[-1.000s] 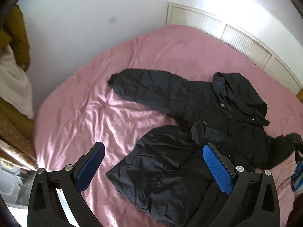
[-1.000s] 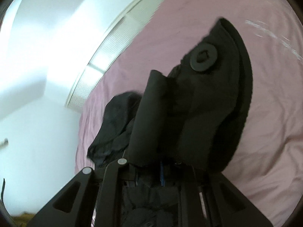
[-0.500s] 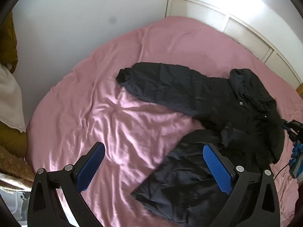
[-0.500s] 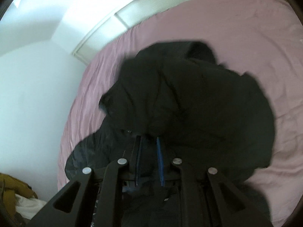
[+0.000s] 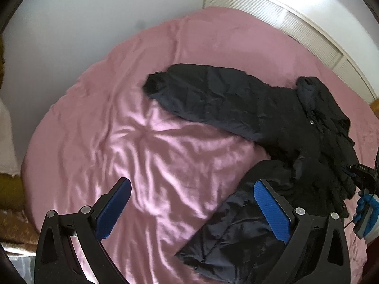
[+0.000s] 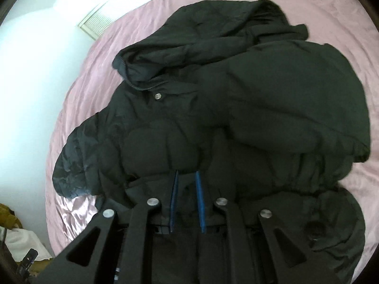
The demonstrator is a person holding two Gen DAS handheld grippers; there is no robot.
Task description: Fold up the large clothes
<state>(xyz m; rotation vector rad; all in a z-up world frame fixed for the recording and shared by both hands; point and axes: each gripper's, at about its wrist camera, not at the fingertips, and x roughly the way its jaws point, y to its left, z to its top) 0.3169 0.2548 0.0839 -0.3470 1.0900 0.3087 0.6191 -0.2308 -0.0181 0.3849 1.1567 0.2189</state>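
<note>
The right tongs [image 6: 187, 198] are pressing nearly together on a fold of the black hooded puffer jacket [image 6: 236, 108], and the padded cloth is bunching over the tips so that they are hidden. The grip is judged to be carrying one side of the jacket across its own body, the first fold. Just beyond these tongs a puffed sleeve [image 6: 296, 108] is lying doubled over the chest, with a metal snap [image 6: 158, 96] showing at the collar and the hood [image 6: 201, 45] lying farther out.

The left tongs [image 5: 191, 210] are standing spread wide and holding nothing. The pink sheet is lying bare between their blue pads [image 5: 272, 213], and the jacket's hem [image 5: 227, 241] is lying behind and beside the right-hand pad, not pinched. This hand is judged to be waiting to take a hem or the far sleeve. Ahead of these tongs the other sleeve [image 5: 201, 94] is stretching flat, away from the body of the jacket. Off to their right, the right tongs are showing at the jacket's edge, held by a blue-gloved hand [image 5: 367, 209].

The jacket is resting on a bed [image 5: 154, 153] covered in a wrinkled, glossy pink sheet. Beyond the bed a white wall [image 5: 94, 23] and a louvred white panel [image 5: 284, 19] are closing the room. Mustard and white fabrics [image 5: 7, 156] are hanging at the far left edge.
</note>
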